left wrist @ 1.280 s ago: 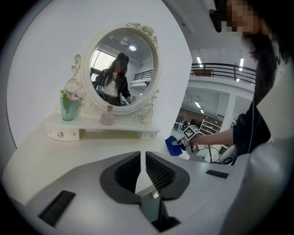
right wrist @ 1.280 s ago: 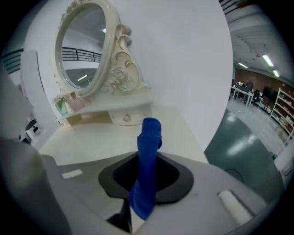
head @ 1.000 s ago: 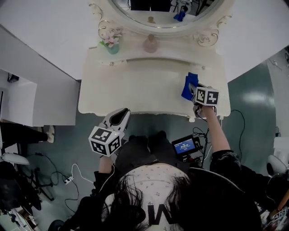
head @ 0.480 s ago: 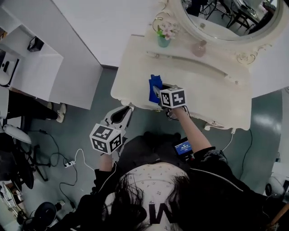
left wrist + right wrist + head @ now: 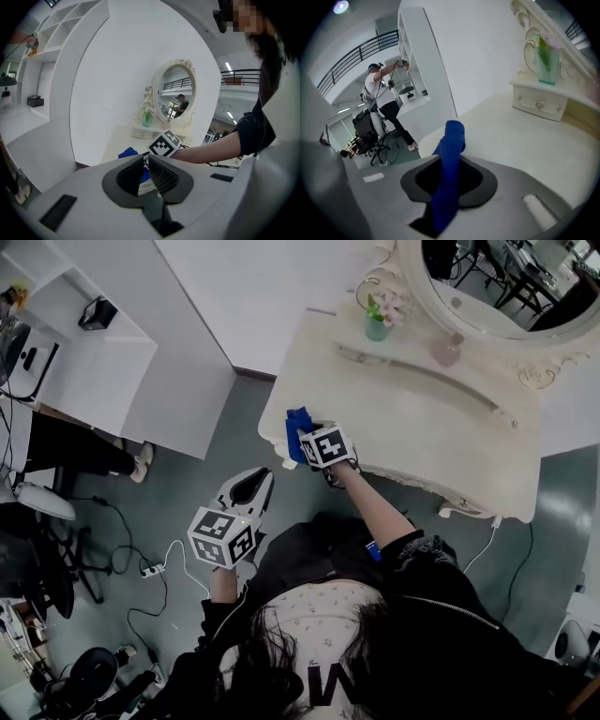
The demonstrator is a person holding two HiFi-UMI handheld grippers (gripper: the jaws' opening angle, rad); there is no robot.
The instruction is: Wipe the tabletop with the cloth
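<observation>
Right gripper view: the right tongs [image 5: 449, 174] are clamped on a blue cloth [image 5: 452, 140], which runs up between the two jaws as a bunched strip, and its free end stands out ahead of their tips. Below and beyond that end lies the cream counter [image 5: 520, 140], with its rounded corner just ahead of the tongs and a vase of flowers [image 5: 546, 58] well beyond them to the right.

In the head view these tongs sit at the counter's near left corner. The left tongs [image 5: 246, 488] hang well apart from it, off the counter and closer to the person. Their ribbed jaws meet at the tips with nothing between them.

The cloth looks light, soft and limp, so it should fold and crumple rather than push like a pad. The present hold, across the bunched middle, seems sound because thick folds are unlikely to slip out. The loose end probably needs pressing flat onto the counter, whose smooth top should let it glide.
</observation>
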